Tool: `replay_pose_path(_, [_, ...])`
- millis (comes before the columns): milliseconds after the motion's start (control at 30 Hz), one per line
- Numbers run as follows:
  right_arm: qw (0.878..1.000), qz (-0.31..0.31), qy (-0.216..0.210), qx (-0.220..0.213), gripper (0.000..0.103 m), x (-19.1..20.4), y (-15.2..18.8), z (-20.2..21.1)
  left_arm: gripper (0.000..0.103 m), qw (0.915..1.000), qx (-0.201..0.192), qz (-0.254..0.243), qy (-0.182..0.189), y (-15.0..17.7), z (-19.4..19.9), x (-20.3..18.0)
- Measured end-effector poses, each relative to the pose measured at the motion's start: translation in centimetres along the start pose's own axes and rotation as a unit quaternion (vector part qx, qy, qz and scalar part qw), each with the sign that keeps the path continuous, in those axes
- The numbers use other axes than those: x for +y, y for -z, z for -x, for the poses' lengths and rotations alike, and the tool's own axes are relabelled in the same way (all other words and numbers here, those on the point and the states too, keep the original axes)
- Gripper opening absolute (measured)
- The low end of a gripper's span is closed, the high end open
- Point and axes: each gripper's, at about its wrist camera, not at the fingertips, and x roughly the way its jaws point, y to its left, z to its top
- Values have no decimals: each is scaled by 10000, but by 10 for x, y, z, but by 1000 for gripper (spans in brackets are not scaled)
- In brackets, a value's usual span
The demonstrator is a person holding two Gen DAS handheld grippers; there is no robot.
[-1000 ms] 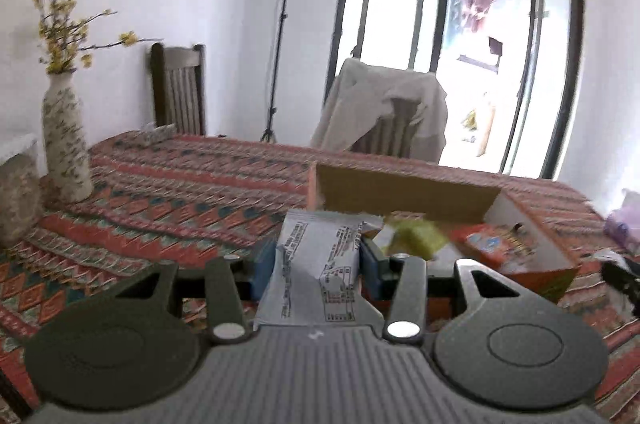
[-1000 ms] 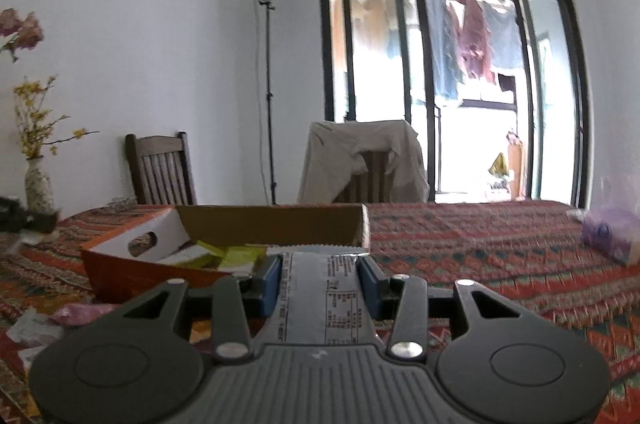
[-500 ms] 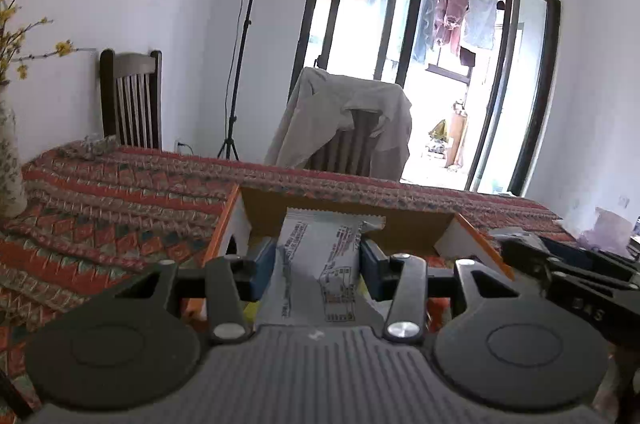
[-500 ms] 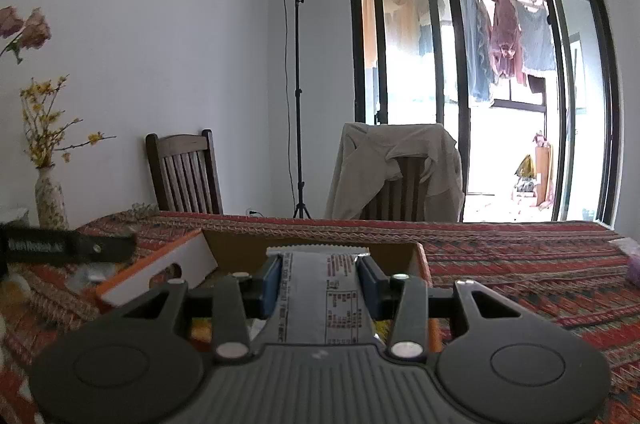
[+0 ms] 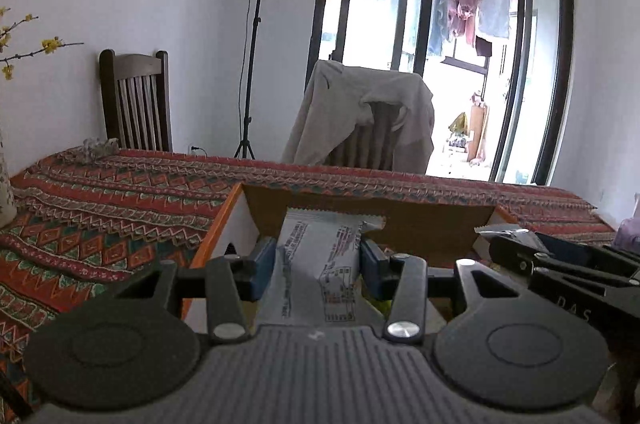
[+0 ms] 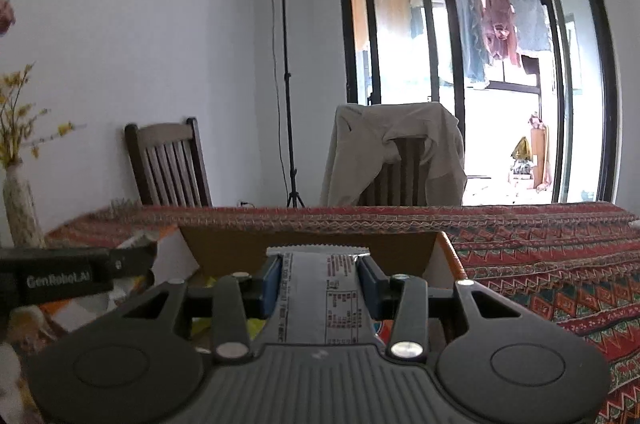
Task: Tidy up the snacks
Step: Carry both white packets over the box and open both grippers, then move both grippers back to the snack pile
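An open cardboard box [image 5: 400, 220] with orange outer walls sits on the patterned tablecloth; it also shows in the right wrist view [image 6: 312, 244]. My left gripper [image 5: 318, 264] is shut on a silver-white snack packet [image 5: 320, 264], held over the box's near left part. My right gripper [image 6: 320, 284] is shut on a second silver-white snack packet [image 6: 320, 300], held over the box's near right part. The right gripper shows at the right edge of the left wrist view [image 5: 560, 264]. Yellow-green wrappers [image 6: 204, 328] lie inside the box.
A vase with yellow flowers [image 6: 22, 212] stands at the table's left. Two chairs [image 5: 136, 104] stand behind the table, one draped with a beige jacket [image 5: 360, 116]. A lamp stand [image 5: 252, 36] and glass doors are behind. A purple packet [image 5: 628, 232] lies at far right.
Both grippers have moved toward and over the box with their packets; the box now fills the space right ahead, and each gripper has come into the other's view.
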Motion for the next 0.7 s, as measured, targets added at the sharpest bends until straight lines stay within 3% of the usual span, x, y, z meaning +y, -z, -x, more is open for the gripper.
replay_pose_path(67, [10000, 41, -34, 72, 44, 3, 3, 0, 49, 10000, 8, 24, 11, 3, 1, 2])
replay_pose_path(100, [9999, 74, -32, 109, 46, 4, 4, 1, 56, 10000, 2, 72, 40, 4, 1, 4])
replay_pose_path(133, [9999, 90, -32, 133, 58, 5, 5, 1, 71, 9999, -13, 133, 73, 6, 2, 6])
replay_pose_path(167, [9999, 81, -32, 144, 67, 5, 5, 2, 80, 9998, -52, 196, 60, 6, 4, 8])
replay_pose_path(200, [9999, 56, -37, 134, 87, 5, 6, 4, 93, 9996, -120, 237, 18, 7, 6, 9])
replay_pose_path(233, [9999, 36, -40, 118, 95, 5, 5, 5, 103, 9995, -188, 262, -15, 7, 8, 10])
replay_pose_path(267, [9999, 7, -41, 94, 103, 4, 6, 6, 103, 9993, -264, 280, -33, 7, 10, 10])
replay_pose_path(700, [9996, -92, 105, 250, 103, -3, 5, 0, 103, 9988, -223, 384, -206, 6, 12, 11])
